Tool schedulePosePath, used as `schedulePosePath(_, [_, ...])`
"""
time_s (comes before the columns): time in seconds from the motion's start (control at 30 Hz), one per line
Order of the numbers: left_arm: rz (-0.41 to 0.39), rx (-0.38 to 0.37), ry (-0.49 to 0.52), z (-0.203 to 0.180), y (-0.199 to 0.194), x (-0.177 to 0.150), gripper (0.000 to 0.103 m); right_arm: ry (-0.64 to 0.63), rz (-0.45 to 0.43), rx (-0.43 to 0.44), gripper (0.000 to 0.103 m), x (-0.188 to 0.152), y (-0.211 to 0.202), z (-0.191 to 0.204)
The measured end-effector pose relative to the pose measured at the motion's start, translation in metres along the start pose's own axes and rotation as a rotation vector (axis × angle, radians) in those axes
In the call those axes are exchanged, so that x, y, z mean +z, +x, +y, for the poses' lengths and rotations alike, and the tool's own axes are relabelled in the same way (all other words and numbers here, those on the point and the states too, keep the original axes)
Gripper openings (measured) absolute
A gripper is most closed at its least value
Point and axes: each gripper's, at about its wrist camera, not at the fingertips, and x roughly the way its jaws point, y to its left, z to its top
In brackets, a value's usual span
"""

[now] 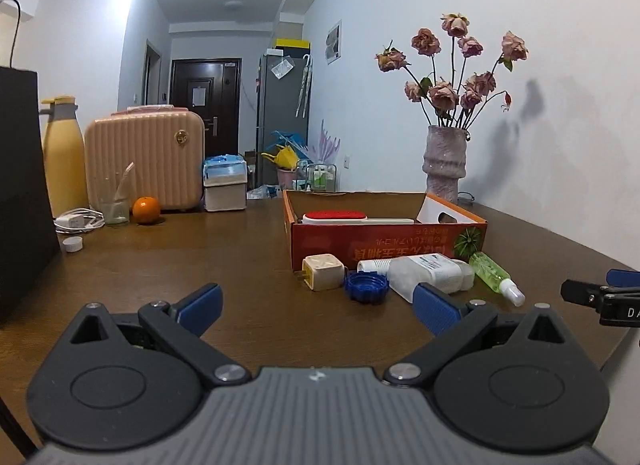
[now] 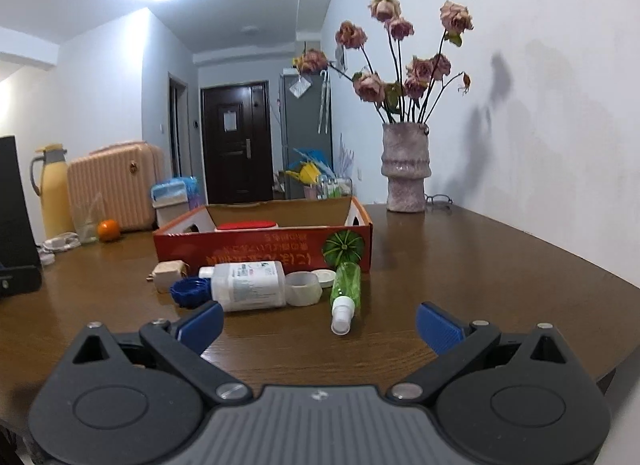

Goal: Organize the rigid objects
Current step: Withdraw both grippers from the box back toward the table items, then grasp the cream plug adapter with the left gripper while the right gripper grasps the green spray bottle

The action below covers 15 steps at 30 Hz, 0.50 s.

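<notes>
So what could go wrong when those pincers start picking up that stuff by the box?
The green spray bottle and white bottle lie on their sides, so a nudge may roll them. The items crowd together; grabbing one may knock the blue cap. A wide swing might hit the vase.

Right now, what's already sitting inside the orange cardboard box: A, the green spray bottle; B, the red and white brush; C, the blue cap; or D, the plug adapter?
B: the red and white brush lies inside the box, while the other three lie on the table in front of it.
</notes>
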Motion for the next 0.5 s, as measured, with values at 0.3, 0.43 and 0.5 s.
schedulePosePath(0.3, [0.097, -0.018, 0.069, 0.001, 0.084, 0.018, 0.103, 0.018, 0.097, 0.035, 0.081, 0.020, 0.068, -0.013])
schedulePosePath(0.43, [0.124, -0.056, 0.124, -0.006, 0.128, 0.038, 0.103, 0.031, 0.113, 0.054, 0.073, 0.037, 0.101, -0.022])
schedulePosePath(0.5, [0.130, -0.069, 0.156, -0.010, 0.152, 0.044, 0.103, 0.027, 0.131, 0.034, 0.070, 0.042, 0.118, -0.026])
